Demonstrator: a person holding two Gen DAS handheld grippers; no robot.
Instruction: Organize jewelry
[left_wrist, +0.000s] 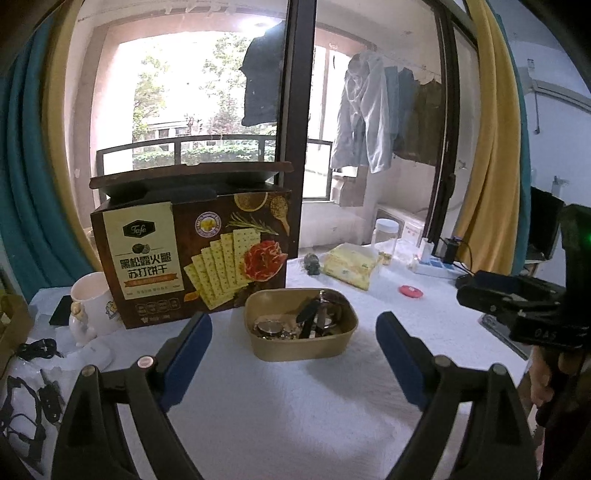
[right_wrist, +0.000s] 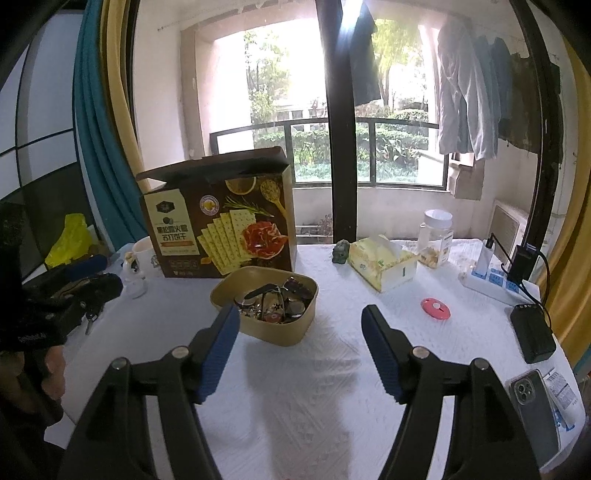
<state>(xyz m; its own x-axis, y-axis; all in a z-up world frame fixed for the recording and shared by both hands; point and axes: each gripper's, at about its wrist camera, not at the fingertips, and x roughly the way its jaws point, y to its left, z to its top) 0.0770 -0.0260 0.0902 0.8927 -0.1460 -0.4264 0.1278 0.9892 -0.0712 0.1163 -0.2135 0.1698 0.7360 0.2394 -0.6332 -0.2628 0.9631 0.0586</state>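
Note:
A tan bowl (left_wrist: 334, 345) full of jewelry (left_wrist: 291, 325) sits on the white tablecloth, in front of an open brown cracker box (left_wrist: 192, 258). The bowl also shows in the right wrist view (right_wrist: 284, 334), with the jewelry (right_wrist: 275, 301) and the box (right_wrist: 221, 229). My left gripper (left_wrist: 295, 332) is open and empty, just short of the bowl. My right gripper (right_wrist: 300, 325) is open and empty, its left finger close to the bowl's near rim. The right gripper's body appears at the right edge of the left wrist view (left_wrist: 517, 306).
A white mug (left_wrist: 90, 306) stands left of the box. A tissue pack (right_wrist: 380, 264), a small green figurine (right_wrist: 340, 252), a jar (right_wrist: 436, 238), a red disc (right_wrist: 436, 308), a power strip (right_wrist: 495, 280), a black charger (right_wrist: 533, 334) and a phone (right_wrist: 533, 410) lie to the right. Keys and black straps (left_wrist: 33, 406) lie left.

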